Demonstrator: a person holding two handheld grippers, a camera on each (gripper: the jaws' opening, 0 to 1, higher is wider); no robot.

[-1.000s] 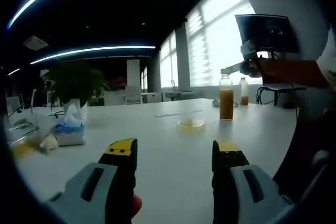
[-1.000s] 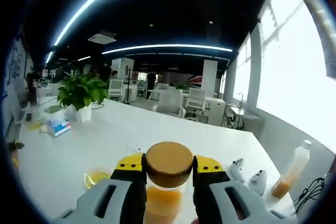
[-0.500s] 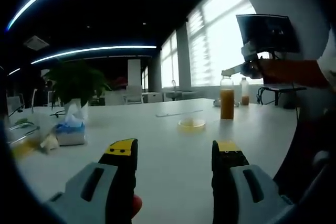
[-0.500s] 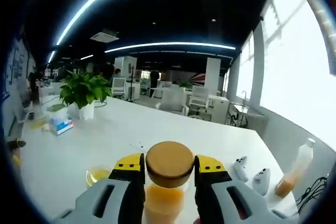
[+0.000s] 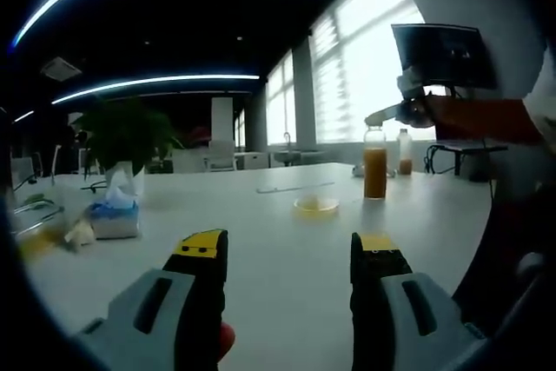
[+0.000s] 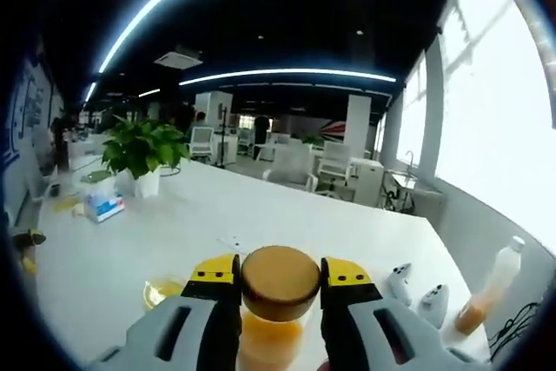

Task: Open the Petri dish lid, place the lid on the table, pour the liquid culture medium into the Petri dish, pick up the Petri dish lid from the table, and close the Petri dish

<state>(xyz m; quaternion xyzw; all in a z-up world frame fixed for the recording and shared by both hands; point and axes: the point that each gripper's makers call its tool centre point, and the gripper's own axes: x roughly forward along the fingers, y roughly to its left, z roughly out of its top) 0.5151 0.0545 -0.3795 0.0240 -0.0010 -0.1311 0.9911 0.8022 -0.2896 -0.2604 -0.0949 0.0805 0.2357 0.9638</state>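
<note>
The Petri dish [image 5: 316,205], shallow and clear with yellow liquid in it, sits uncovered on the white table [image 5: 287,215]. Just right of it stands the bottle of orange culture medium [image 5: 374,169], base at the table surface. The right gripper [image 5: 401,110] reaches in from the right and holds the bottle near its top. In the right gripper view my right gripper [image 6: 280,271] is shut on that bottle's tan cap [image 6: 280,282], with the Petri dish [image 6: 161,291] below left. My left gripper [image 5: 288,249] is open, with nothing between its fingers.
A potted plant [image 5: 126,136] and a tissue box [image 5: 113,215] stand at the left. A second bottle [image 5: 403,152] and a monitor [image 5: 443,54] are behind the first bottle. Two white controllers [image 6: 400,282] and that bottle [image 6: 491,288] lie right. A thin clear strip [image 5: 295,187] lies past the dish.
The right gripper view has shifted slightly and the bottle cap sits a little lower between the jaws. The left gripper view is unchanged.
</note>
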